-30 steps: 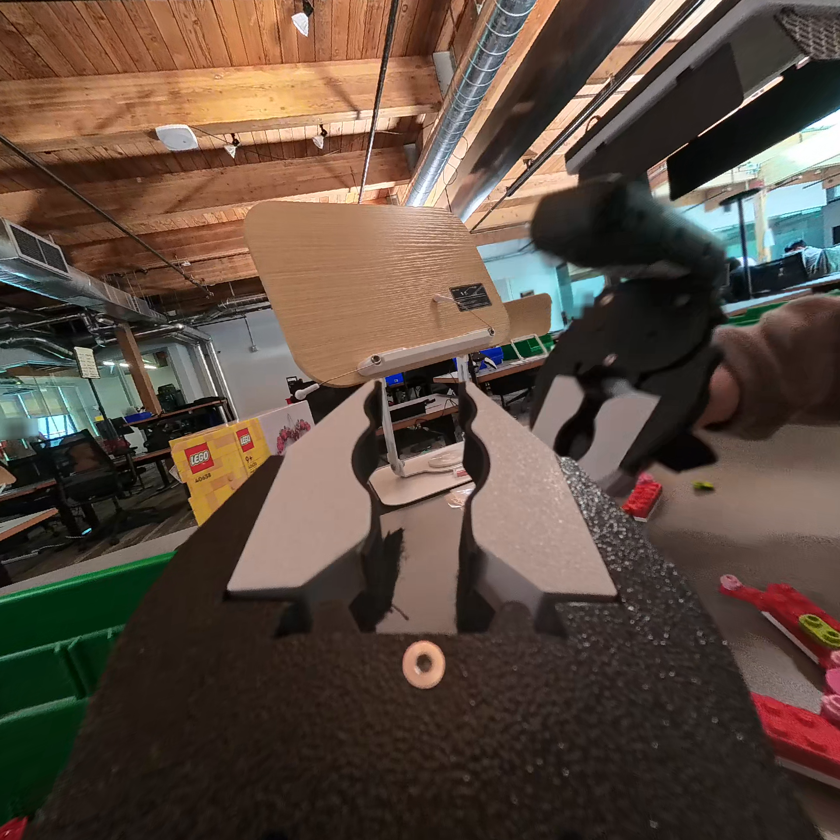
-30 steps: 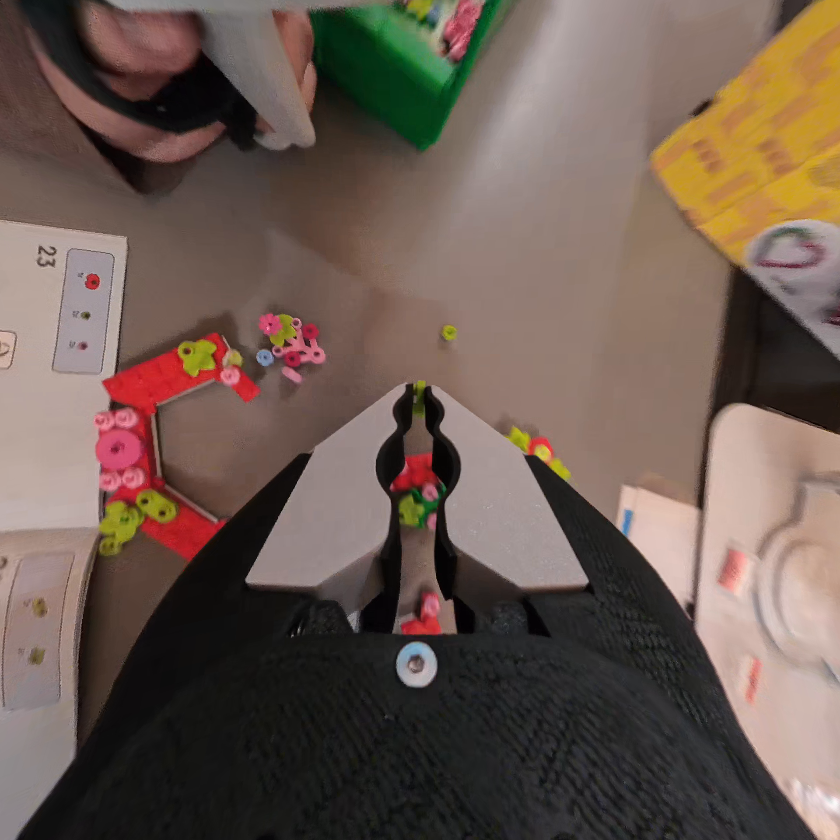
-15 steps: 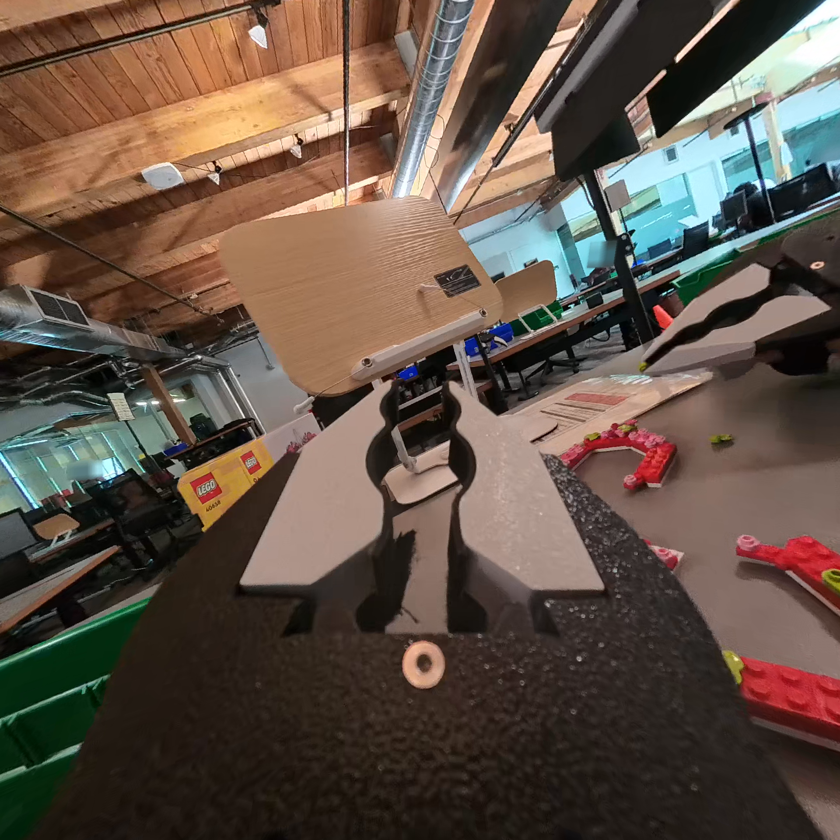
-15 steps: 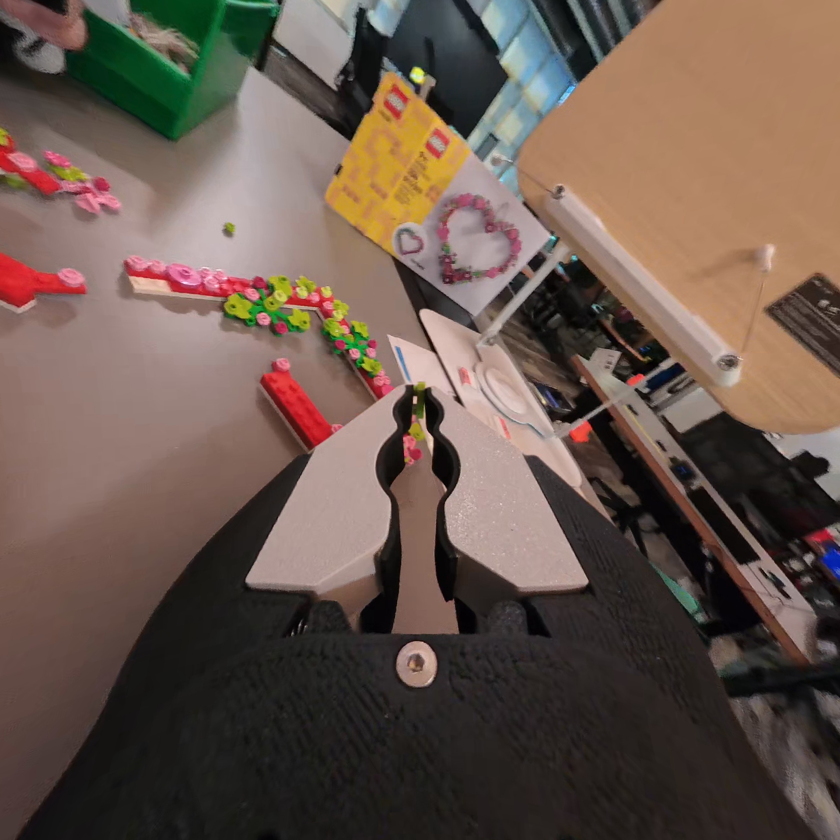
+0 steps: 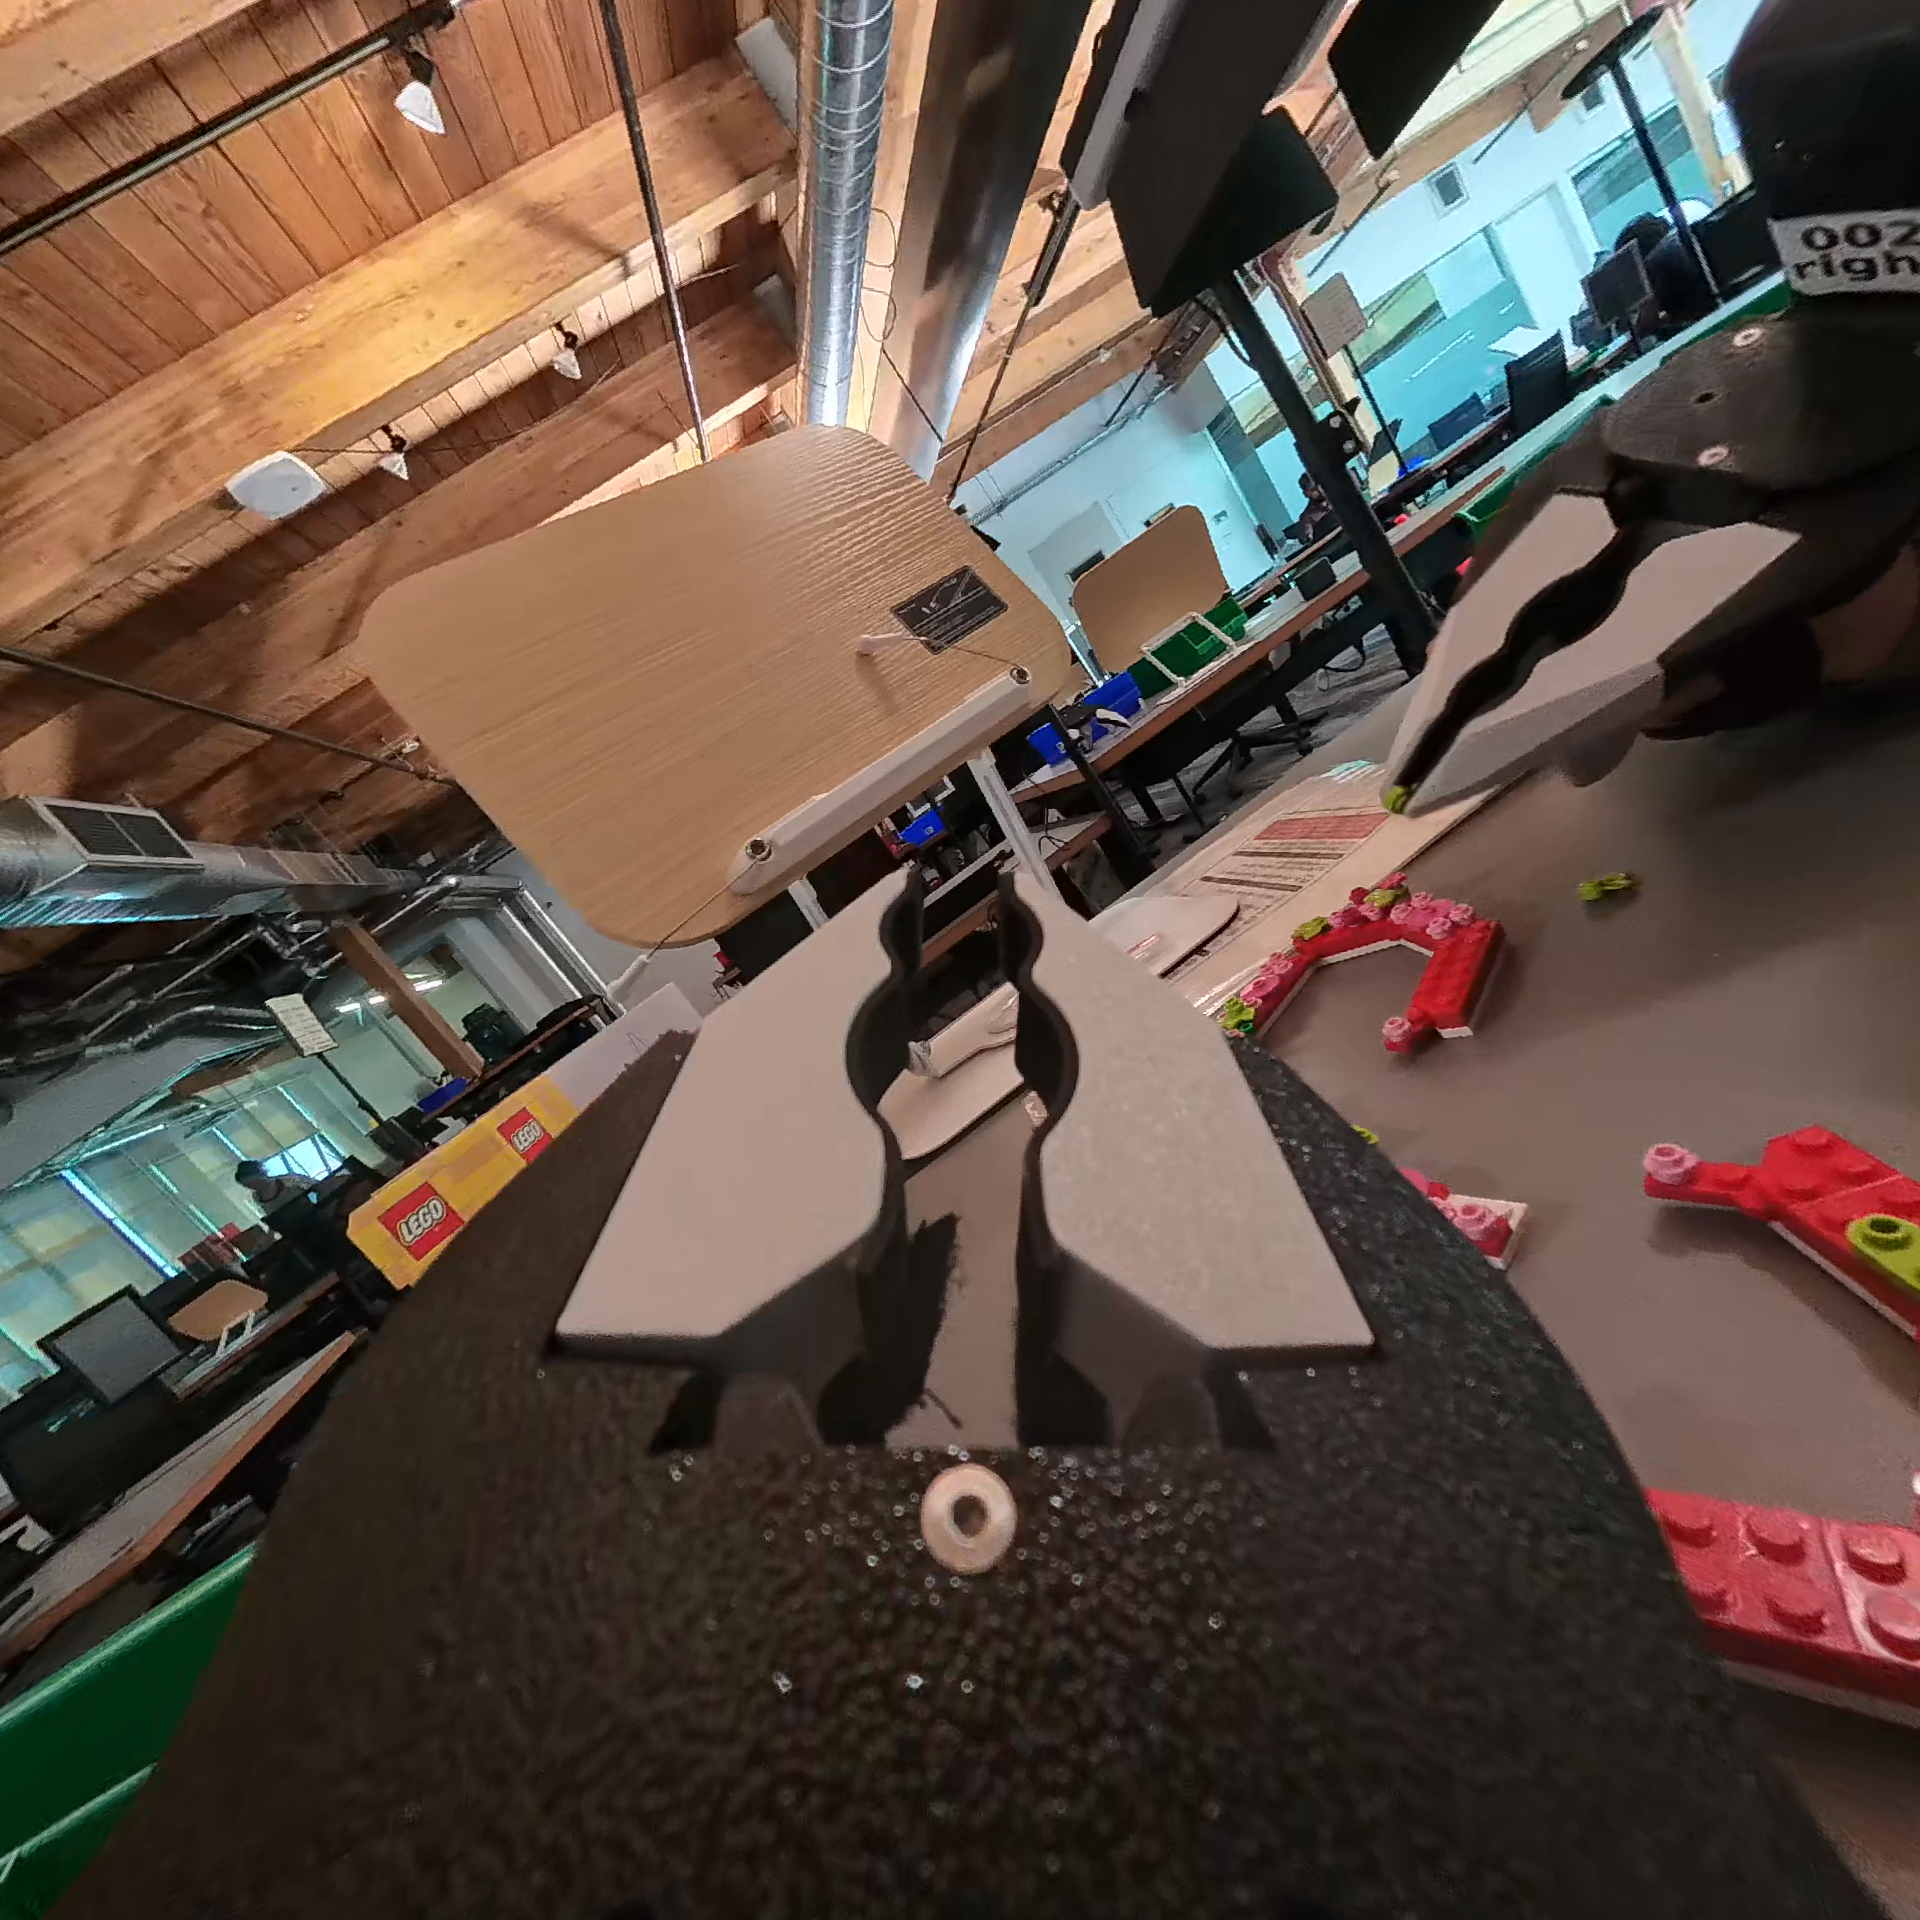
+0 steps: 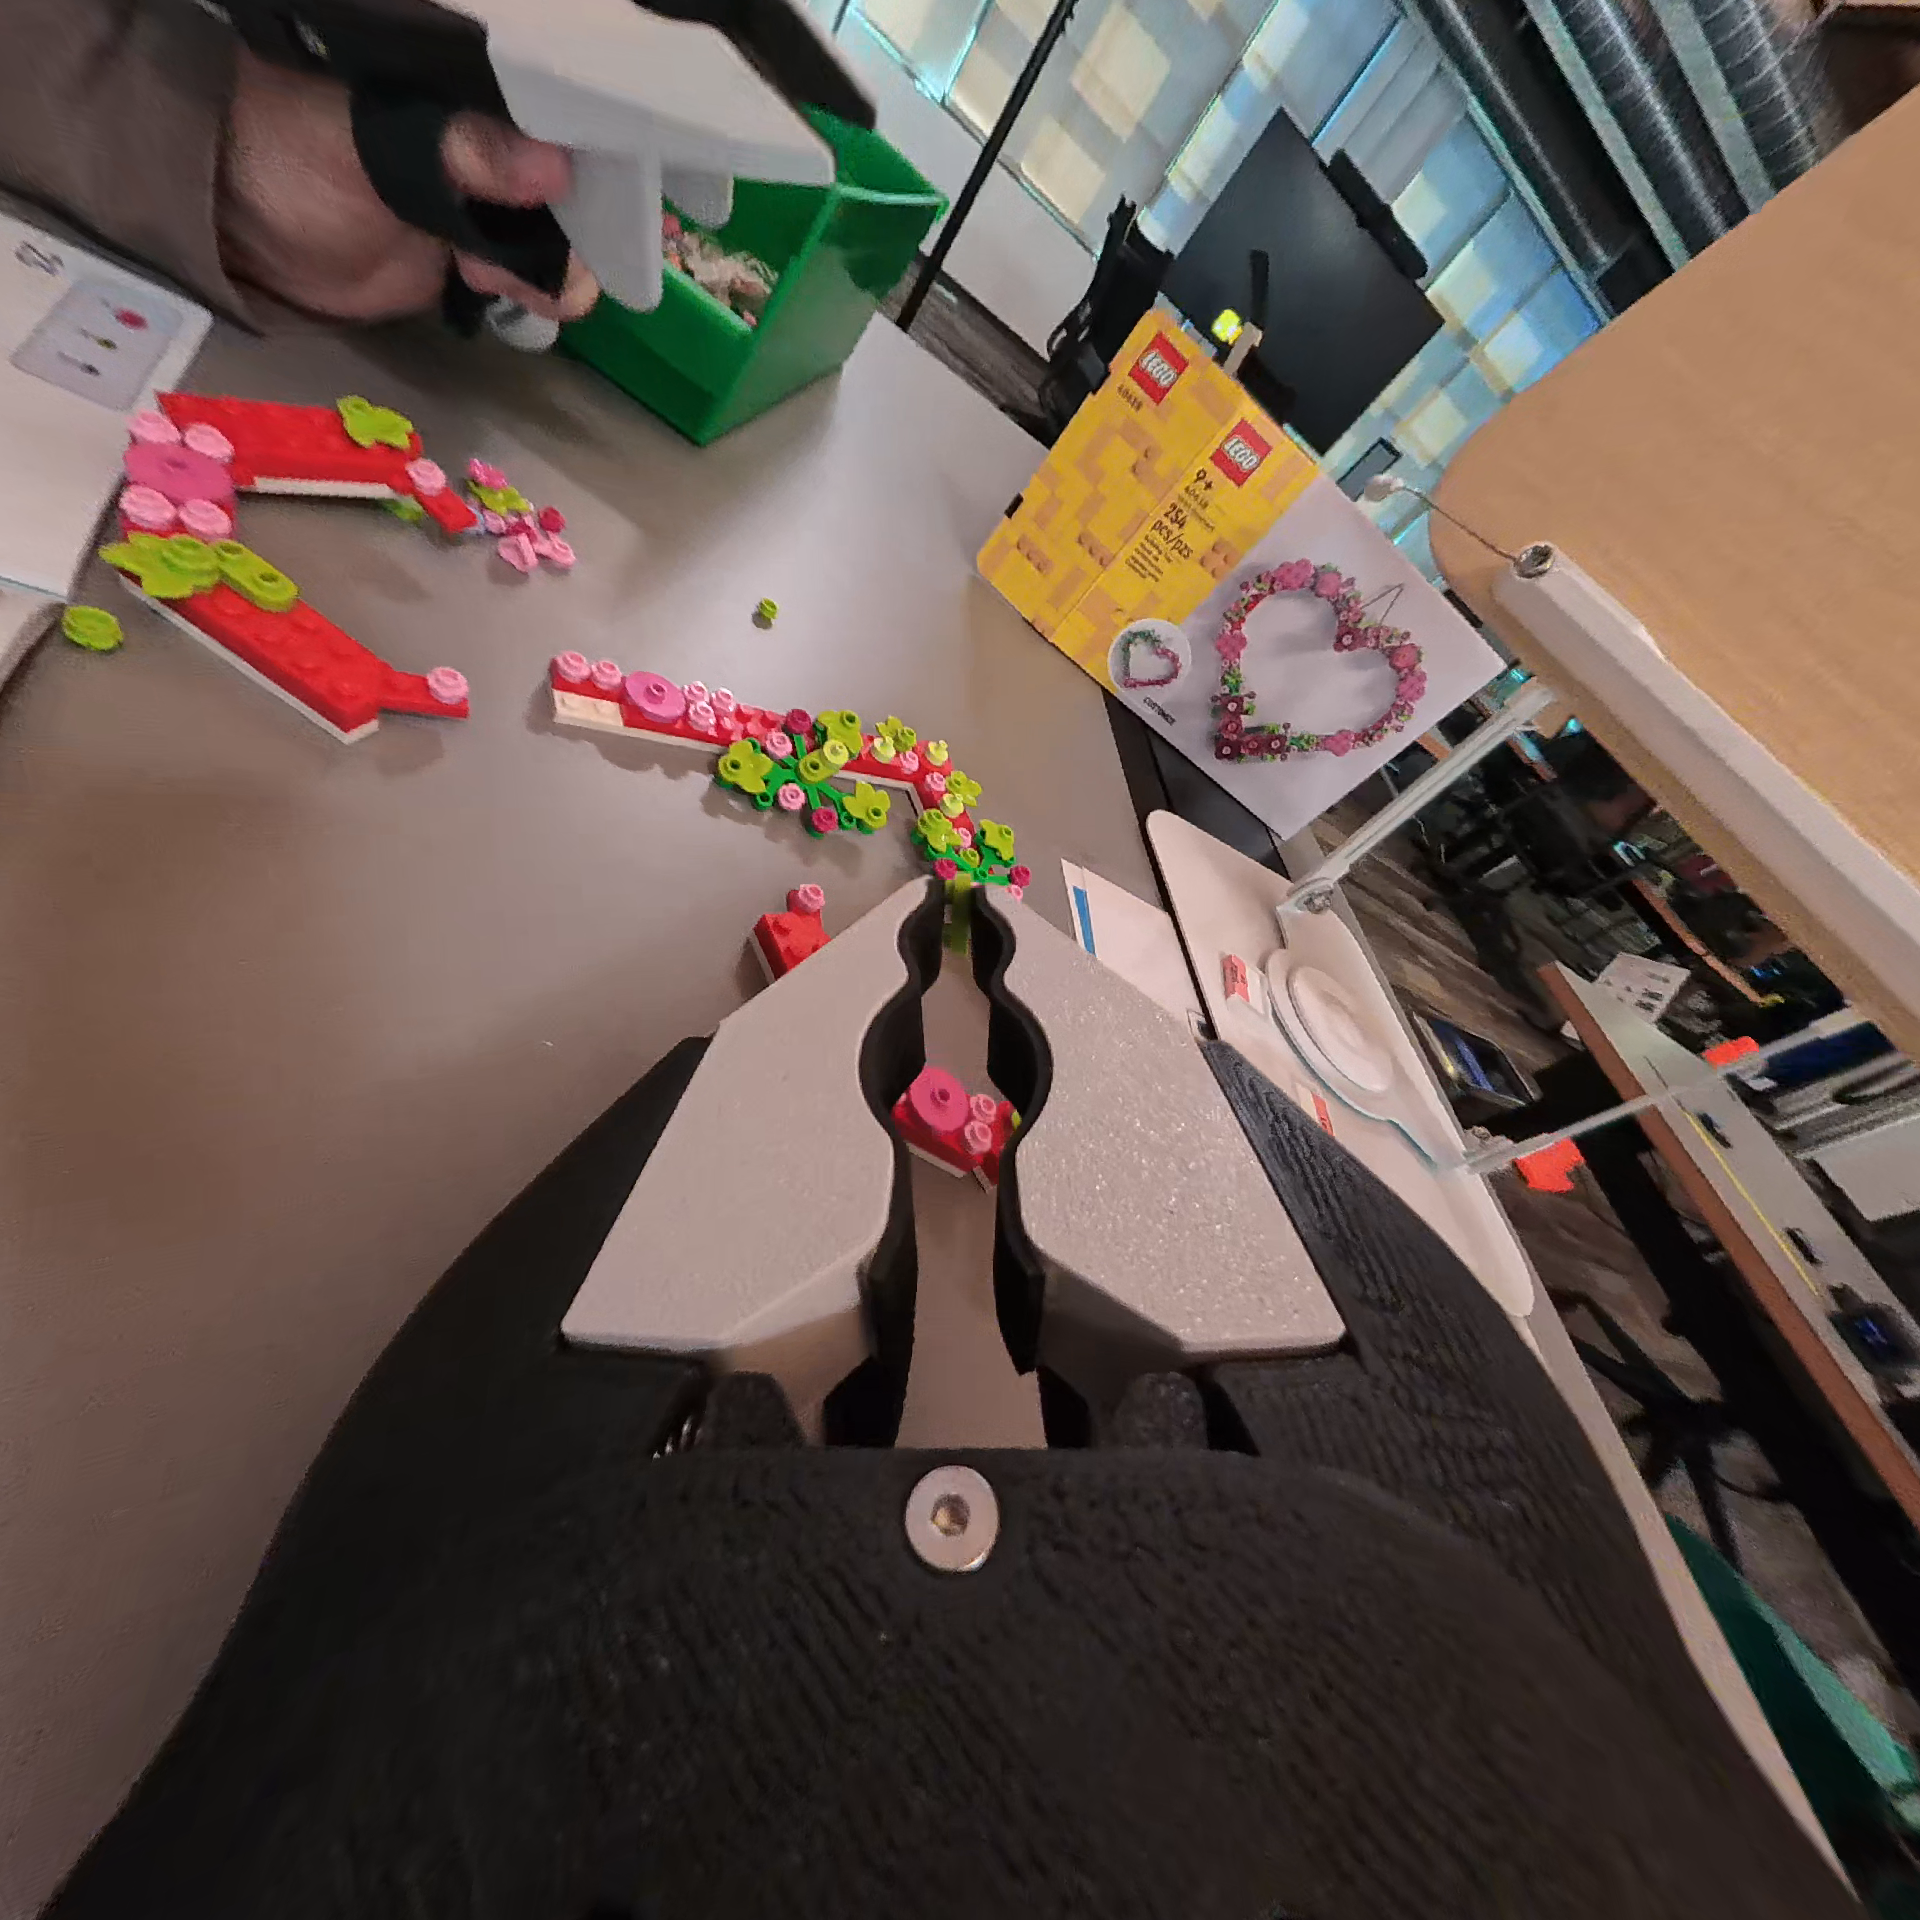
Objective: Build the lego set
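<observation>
Since half a second ago we have swung our right gripper (image 6: 958,902) lower over the grey table (image 6: 312,1018), so the flowered red strip (image 6: 769,743) now lies just ahead of its tips; our left gripper (image 5: 961,902) has barely shifted. The right fingers are nearly closed, pinching a small lime-green piece (image 6: 960,920) at the very tip; the same piece (image 5: 1395,798) shows in the left view too; the left fingers stand narrowly apart and hold nothing. A red V-shaped section (image 6: 275,582) with pink and lime studs lies at far left beside the instruction booklet (image 6: 62,416); a loose lime stud (image 6: 767,611) sits alone; the yellow set box (image 6: 1174,499) stands at the table's far edge; the green bin (image 6: 727,343) sits behind the left gripper.
</observation>
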`<state>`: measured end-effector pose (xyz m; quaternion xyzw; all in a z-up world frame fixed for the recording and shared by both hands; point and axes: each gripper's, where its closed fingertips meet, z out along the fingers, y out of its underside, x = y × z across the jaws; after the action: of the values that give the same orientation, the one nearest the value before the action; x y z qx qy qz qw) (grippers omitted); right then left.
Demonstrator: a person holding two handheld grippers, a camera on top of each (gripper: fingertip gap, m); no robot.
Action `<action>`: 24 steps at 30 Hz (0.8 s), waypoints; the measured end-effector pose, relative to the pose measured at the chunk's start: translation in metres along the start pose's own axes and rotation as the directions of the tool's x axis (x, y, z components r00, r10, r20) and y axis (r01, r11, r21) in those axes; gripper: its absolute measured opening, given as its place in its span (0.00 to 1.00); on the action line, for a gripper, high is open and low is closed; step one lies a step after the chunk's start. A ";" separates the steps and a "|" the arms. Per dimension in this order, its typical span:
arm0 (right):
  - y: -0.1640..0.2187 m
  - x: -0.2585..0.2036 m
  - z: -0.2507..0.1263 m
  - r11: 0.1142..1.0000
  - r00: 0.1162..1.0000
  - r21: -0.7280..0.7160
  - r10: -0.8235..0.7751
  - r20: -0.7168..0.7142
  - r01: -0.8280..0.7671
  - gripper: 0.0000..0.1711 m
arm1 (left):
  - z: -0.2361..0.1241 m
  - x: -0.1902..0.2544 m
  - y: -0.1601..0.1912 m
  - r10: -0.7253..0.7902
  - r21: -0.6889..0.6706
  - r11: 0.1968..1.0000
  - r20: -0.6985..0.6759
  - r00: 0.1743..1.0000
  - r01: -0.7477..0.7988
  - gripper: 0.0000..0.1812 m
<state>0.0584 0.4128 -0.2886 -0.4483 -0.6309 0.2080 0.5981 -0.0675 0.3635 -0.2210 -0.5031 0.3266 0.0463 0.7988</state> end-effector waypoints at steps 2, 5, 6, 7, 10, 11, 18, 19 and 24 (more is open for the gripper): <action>-0.002 0.002 -0.001 1.000 1.000 0.018 0.018 -0.005 -0.018 0.02 | 0.000 0.001 -0.001 -0.006 0.008 1.000 -0.007 1.000 0.006 0.07; -0.006 0.002 -0.003 0.999 0.999 0.044 0.031 0.009 -0.031 0.02 | -0.001 0.005 -0.003 -0.010 0.022 1.000 -0.035 0.999 0.011 0.07; -0.006 0.002 -0.003 0.998 0.999 0.045 0.034 0.011 -0.034 0.02 | -0.001 0.008 -0.004 -0.009 0.028 1.000 -0.049 0.999 0.010 0.07; -0.006 0.001 -0.003 0.998 0.999 0.046 0.035 0.017 -0.036 0.02 | -0.001 0.010 -0.005 -0.008 0.031 0.999 -0.061 0.998 0.009 0.07; -0.007 0.001 -0.004 0.997 0.999 0.061 0.042 0.022 -0.044 0.01 | -0.001 0.014 -0.007 -0.010 0.042 0.999 -0.086 0.996 0.014 0.07; -0.008 0.004 -0.005 0.996 0.999 0.066 0.052 0.012 -0.053 0.01 | -0.001 0.015 -0.008 -0.016 0.048 0.999 -0.092 0.996 0.020 0.07; -0.003 0.076 -0.042 0.966 0.913 0.184 0.235 -0.333 -0.182 0.02 | -0.003 0.015 -0.013 -0.087 0.086 0.991 -0.131 0.988 0.098 0.07; 0.002 0.079 -0.043 0.961 0.906 0.180 0.261 -0.332 -0.211 0.02 | -0.003 0.015 -0.014 -0.097 0.092 0.990 -0.139 0.986 0.110 0.07; 0.017 0.055 -0.024 0.963 0.956 -0.005 0.267 -0.119 -0.270 0.01 | 0.000 0.023 -0.017 -0.100 0.108 0.987 -0.183 0.978 0.122 0.08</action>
<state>0.0932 0.4601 -0.2663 -0.5475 -0.5302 0.2540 0.5955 -0.0431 0.3493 -0.2209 -0.4744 0.3700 -0.0629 0.7963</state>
